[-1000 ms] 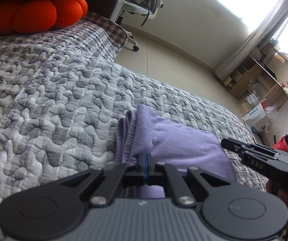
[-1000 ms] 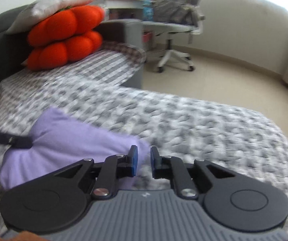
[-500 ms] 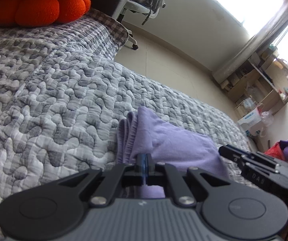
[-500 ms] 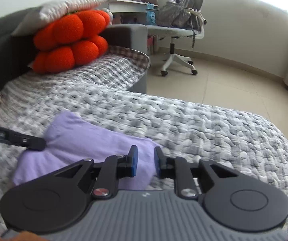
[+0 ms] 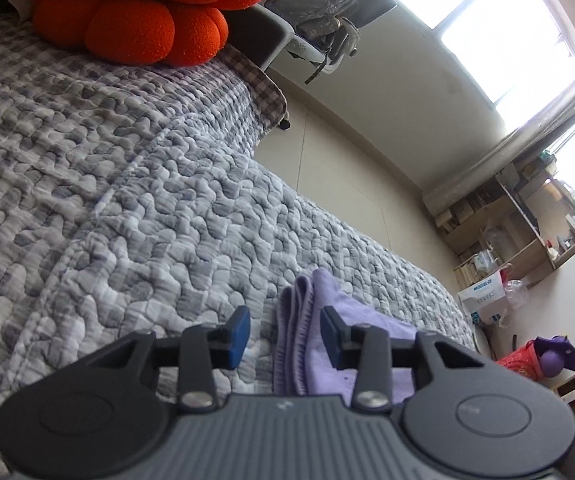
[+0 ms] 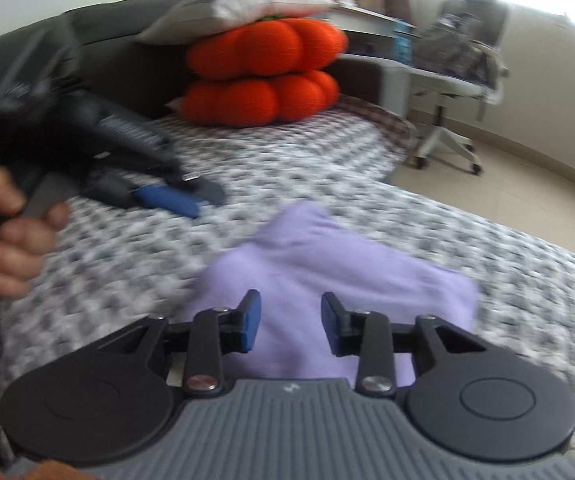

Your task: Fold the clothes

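**Both grippers letting go of the folded purple cloth**

A second ago the left gripper [image 5: 285, 330] was pinching the cloth's edge; now its jaws are opening, and the layered edge is lying between the blue pads [image 5: 239, 330] without being pressed. The right gripper [image 6: 291, 326], nearly closed earlier, is also opening over the purple cloth [image 6: 327, 264], gripping nothing. The cloth is lying folded on the grey quilted bed cover [image 5: 127, 200]. In the right view, a hand [image 6: 7, 240] at 9 o'clock is holding the left gripper. An orange cushion [image 6: 263, 80] is sitting at 12 o'clock, an office chair [image 6: 459, 80] at 2 o'clock.
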Tool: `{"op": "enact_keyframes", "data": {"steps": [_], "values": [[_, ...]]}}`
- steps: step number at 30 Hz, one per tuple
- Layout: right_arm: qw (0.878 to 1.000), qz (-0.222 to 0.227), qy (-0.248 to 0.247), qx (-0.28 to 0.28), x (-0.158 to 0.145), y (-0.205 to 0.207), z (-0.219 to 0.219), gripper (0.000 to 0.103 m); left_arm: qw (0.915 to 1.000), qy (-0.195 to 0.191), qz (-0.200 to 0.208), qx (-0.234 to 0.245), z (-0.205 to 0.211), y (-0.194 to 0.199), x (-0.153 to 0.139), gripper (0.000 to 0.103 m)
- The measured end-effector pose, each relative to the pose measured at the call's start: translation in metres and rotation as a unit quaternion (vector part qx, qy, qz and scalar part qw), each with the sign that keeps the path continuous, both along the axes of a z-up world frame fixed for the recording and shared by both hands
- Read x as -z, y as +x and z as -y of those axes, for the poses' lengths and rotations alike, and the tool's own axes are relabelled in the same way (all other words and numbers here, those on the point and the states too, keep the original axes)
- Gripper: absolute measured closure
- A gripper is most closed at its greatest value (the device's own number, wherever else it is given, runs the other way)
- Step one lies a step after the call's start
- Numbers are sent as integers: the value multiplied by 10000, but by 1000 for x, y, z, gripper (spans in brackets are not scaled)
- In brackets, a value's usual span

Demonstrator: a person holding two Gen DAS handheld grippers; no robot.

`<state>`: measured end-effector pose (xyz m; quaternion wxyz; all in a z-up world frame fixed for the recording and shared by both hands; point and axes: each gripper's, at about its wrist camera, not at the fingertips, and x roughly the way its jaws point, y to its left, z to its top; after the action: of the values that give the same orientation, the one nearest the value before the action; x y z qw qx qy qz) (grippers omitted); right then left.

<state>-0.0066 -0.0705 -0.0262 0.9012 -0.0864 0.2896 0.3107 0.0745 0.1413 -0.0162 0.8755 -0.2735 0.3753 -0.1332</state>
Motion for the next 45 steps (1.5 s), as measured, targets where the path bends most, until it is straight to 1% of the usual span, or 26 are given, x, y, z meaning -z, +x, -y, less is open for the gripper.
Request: {"op": "enact_keyframes", "data": {"steps": [1,3,7,9,10,11,14,17,20,25,28,30,31,32,33,34,35,37,39,41,45], "values": [[9999,25,-17,-107,0,-4,-5,60,10000,-26,-3,23,1,0,0,62],[9996,105,-81,-255,1,-10,-13,59,10000,-7,-25,55,3,0,1,62],[9990,258,-170,-332,1,-15,-23,57,9998,75,-88,168,11,1,3,60],[9987,323,-195,-349,1,-15,-26,52,9997,106,-111,189,12,2,4,59],[9985,356,-208,-357,1,-15,-28,47,9997,121,-121,190,12,3,4,58],[9984,382,-224,-361,1,-15,-30,45,9997,127,-124,182,11,3,4,56],[9981,397,-351,-314,5,-11,-35,45,9997,127,-164,83,7,4,6,54],[9986,313,-310,-291,6,-8,-39,44,9996,141,-243,65,5,6,9,53],[9986,289,-362,-264,10,-7,-47,39,9996,107,-254,73,4,6,9,52],[9962,342,-763,-253,24,-9,-64,39,9994,105,-313,-31,1,6,10,51],[9931,512,-1036,-175,31,-9,-69,39,9994,47,-353,-41,0,6,11,51],[9931,519,-1039,-152,32,-7,-69,39,9994,38,-352,-45,0,7,11,51],[9930,524,-1046,-145,32,-7,-68,42,9993,45,-364,-48,0,7,11,51],[9927,551,-1066,-145,32,-7,-68,52,9993,60,-377,-49,0,7,12,51],[9919,607,-1111,-126,32,-7,-67,59,9992,87,-389,-48,1,7,12,51],[9911,654,-1159,-85,32,-7,-67,70,9991,98,-400,-44,1,7,12,51],[9917,633,-1115,-47,31,-5,-64,76,9991,93,-410,-37,2,7,13,51],[9931,580,-1014,30,29,-2,-59,80,9991,56,-421,-24,2,7,13,51],[9958,439,-803,103,24,3,-54,81,9991,4,-433,-39,1,6,14,49],[9973,346,-634,156,19,7,-49,82,9990,-64,-446,-69,0,6,14,42],[9982,341,-427,234,11,9,-42,82,9981,-317,-516,-115,-3,5,17,37]]}}
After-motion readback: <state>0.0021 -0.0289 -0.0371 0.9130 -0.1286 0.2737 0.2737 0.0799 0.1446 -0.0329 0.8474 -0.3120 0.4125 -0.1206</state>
